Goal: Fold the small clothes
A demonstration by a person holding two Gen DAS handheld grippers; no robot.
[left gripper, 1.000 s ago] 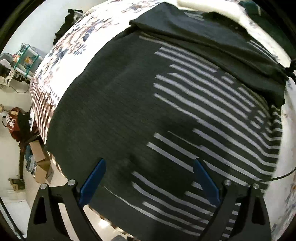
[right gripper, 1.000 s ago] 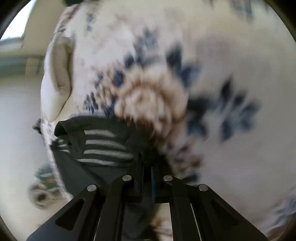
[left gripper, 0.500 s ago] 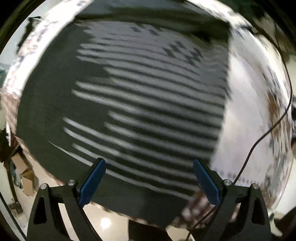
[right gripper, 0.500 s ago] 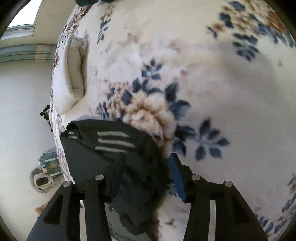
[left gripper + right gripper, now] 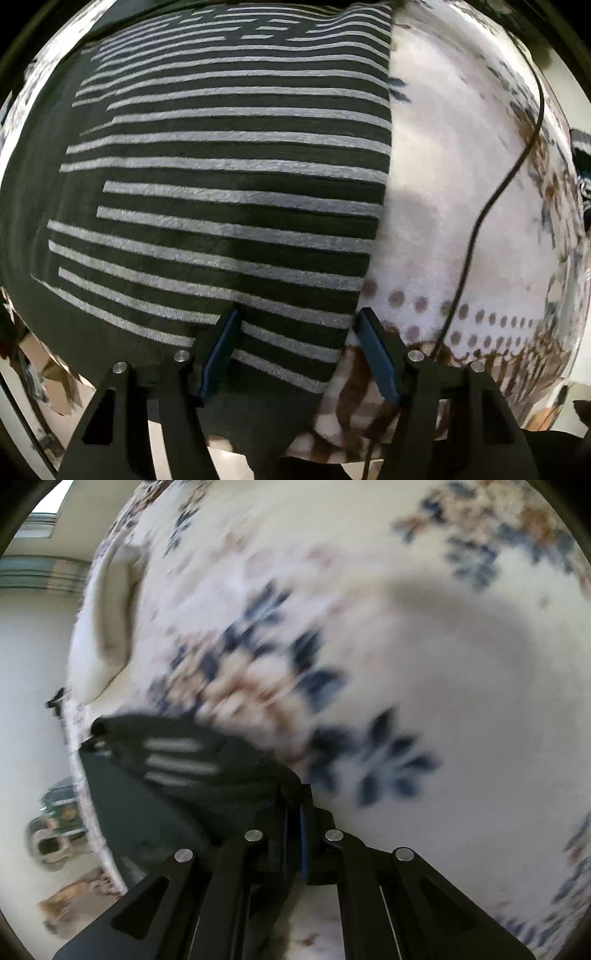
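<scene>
A black garment with grey stripes (image 5: pixel 229 177) lies spread on a floral blanket (image 5: pixel 443 221). My left gripper (image 5: pixel 297 332) is open, its jaws astride the garment's near right corner at the bed's edge. In the right wrist view my right gripper (image 5: pixel 293 808) is shut on a bunched black corner of the garment (image 5: pixel 177 760), which trails off to the left over the blanket (image 5: pixel 424 646).
A black cable (image 5: pixel 491 206) runs across the blanket right of the garment. A cream pillow (image 5: pixel 114 627) lies at the far left of the bed. The floor and clutter (image 5: pixel 55 827) show beyond the bed edge.
My left gripper swung right to the garment's near right corner and its jaws narrowed. My right gripper opened half a second ago and is now shut on the fabric again.
</scene>
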